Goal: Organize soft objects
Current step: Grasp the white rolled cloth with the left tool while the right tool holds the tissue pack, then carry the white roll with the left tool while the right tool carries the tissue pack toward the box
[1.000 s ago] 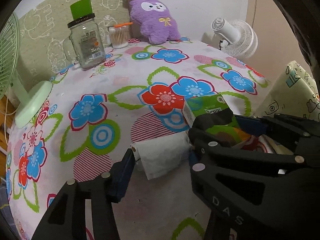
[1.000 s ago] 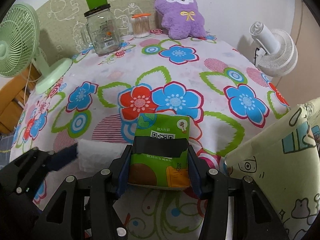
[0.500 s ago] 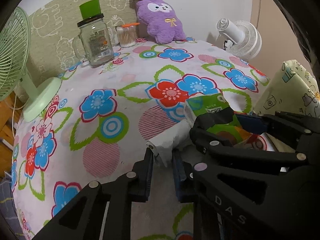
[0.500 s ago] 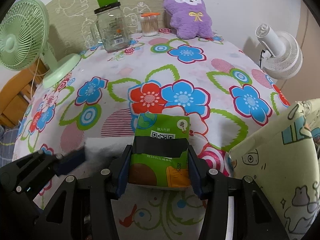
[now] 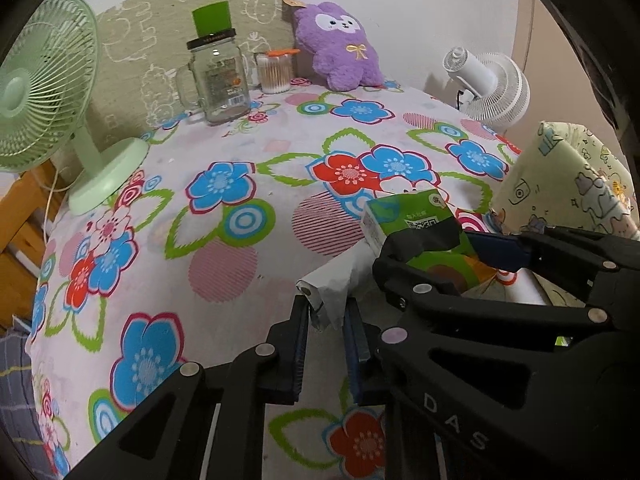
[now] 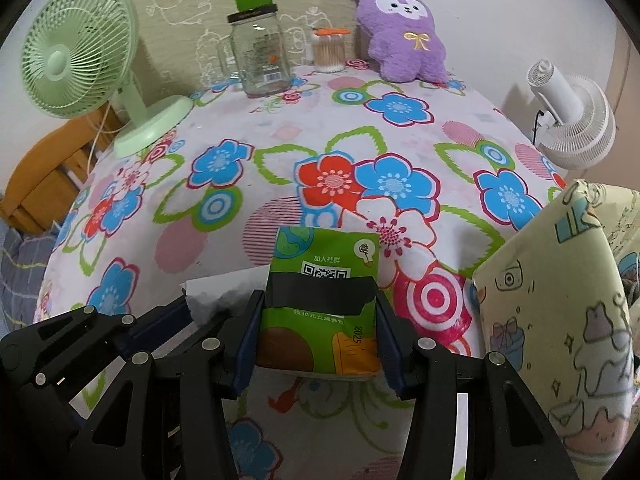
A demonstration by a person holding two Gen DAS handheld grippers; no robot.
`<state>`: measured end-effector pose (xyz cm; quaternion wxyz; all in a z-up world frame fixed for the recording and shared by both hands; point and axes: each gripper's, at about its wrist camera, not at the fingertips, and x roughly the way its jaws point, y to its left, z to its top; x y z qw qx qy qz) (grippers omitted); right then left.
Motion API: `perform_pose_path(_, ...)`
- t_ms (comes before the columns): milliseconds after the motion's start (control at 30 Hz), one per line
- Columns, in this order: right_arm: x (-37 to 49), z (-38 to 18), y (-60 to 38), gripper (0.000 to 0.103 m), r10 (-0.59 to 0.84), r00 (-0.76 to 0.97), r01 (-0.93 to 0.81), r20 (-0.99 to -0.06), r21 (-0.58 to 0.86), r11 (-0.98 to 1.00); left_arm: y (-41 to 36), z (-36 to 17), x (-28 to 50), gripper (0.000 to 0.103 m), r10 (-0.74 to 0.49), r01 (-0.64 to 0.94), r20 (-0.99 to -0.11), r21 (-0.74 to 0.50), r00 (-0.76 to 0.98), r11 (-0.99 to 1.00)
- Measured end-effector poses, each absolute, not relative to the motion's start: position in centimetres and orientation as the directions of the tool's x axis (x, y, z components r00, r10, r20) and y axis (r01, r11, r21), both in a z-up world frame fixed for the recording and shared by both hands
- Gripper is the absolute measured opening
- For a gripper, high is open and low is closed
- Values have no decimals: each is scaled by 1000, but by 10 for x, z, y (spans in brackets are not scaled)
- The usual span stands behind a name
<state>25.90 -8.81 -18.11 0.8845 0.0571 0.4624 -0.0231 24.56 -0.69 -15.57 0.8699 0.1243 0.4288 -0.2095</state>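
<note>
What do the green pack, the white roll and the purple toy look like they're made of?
Green pack: glossy printed plastic film, judging by its sheen; contents hidden. White roll: matte soft paper, creased where pinched. Purple toy: fuzzy plush fabric, likely stuffed.

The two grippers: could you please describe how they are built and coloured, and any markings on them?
Both the left gripper and the right gripper are matte black linkage frames with cut-out openings and round silver rivets at the joints. Their fingers carry dark blue pads. Raised letters "DAS" show on one frame in the left wrist view. No cables or sleeves are visible.
</note>
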Motion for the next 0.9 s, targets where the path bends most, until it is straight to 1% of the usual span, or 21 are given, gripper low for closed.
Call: perform_pose_path(900,182,-134,-69,54,51,661,-7,-748,62,998,8,-114,164,15,-226,352,-721,27,655,936)
